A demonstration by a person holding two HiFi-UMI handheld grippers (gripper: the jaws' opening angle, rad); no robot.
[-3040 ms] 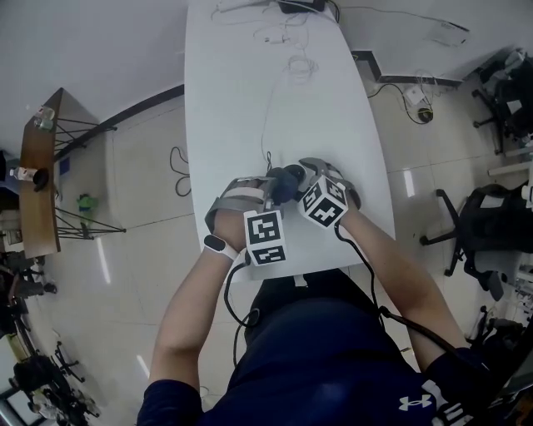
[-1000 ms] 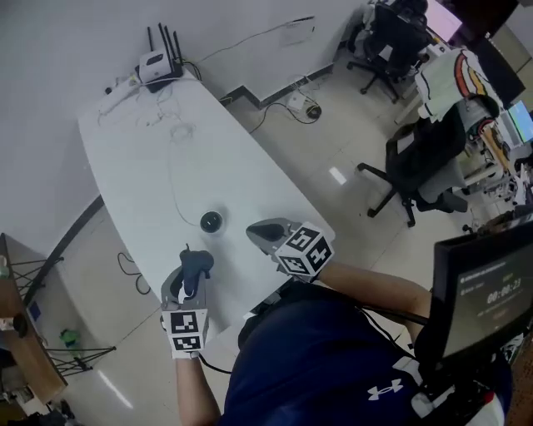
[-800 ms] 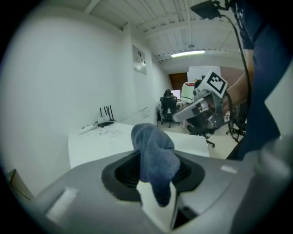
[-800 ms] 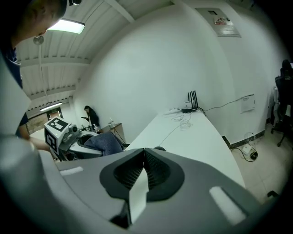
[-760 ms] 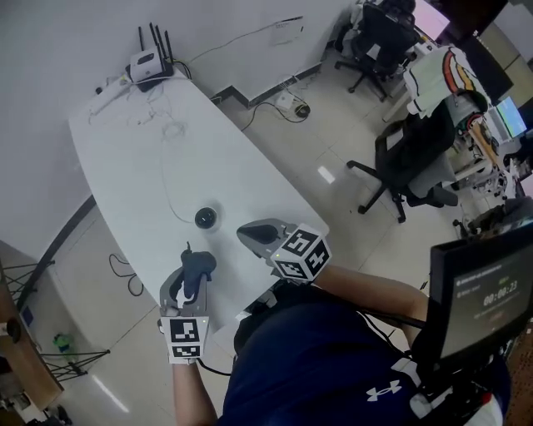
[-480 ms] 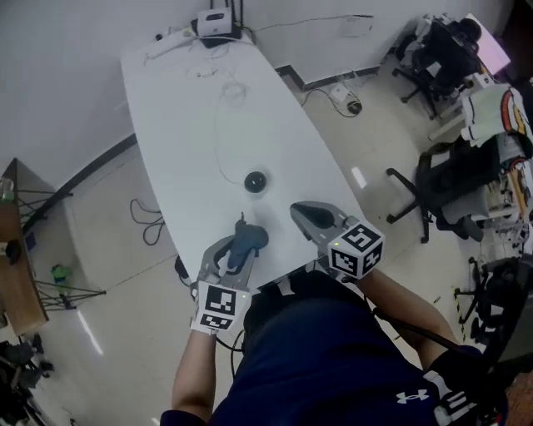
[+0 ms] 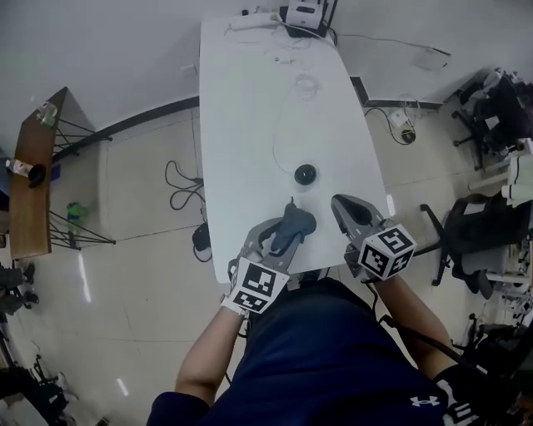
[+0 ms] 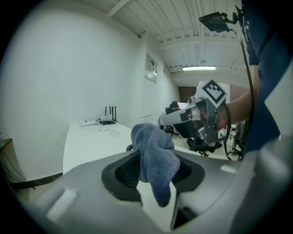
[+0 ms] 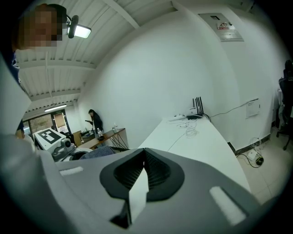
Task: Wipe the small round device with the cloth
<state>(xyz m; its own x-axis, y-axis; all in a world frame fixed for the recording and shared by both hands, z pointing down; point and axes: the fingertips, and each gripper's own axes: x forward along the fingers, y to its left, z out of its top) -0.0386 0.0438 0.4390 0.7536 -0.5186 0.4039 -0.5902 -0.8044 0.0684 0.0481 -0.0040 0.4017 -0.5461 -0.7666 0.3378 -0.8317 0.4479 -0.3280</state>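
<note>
**White table, blue cloth, little round thing waiting**

Long and white, the table (image 7: 241, 125) runs away from the person toward the wall. At its far end sits a white box with black sticks on top (image 7: 304, 12). A thin white wire (image 7: 277, 125) lies along the table top. It goes from that end down toward the small round black device (image 7: 306, 175).

The device sits flat on the table, a little past both tongs. Nothing is touching it.

The person in the dark blue shirt (image 7: 333, 358) stands at the near end and holds one set of tongs in each hand. The left gripper (image 7: 287, 226) is partly closed and pinches a soft blue cloth (image 7: 296, 225). In the left gripper view the cloth (image 8: 153, 155) sticks up out of the two dark pads, and one end hangs down in front. The cloth is near the device but not on it.

The right gripper (image 7: 345, 204) is just beside the left one, over the table's near edge. In the right gripper view its jaws (image 9: 143, 171) are pressed tight together with nothing between them.

A brown wooden side table (image 7: 33, 175) stands off to the left on the shiny floor. Black office chairs (image 7: 479, 241) stand off to the right.
</note>
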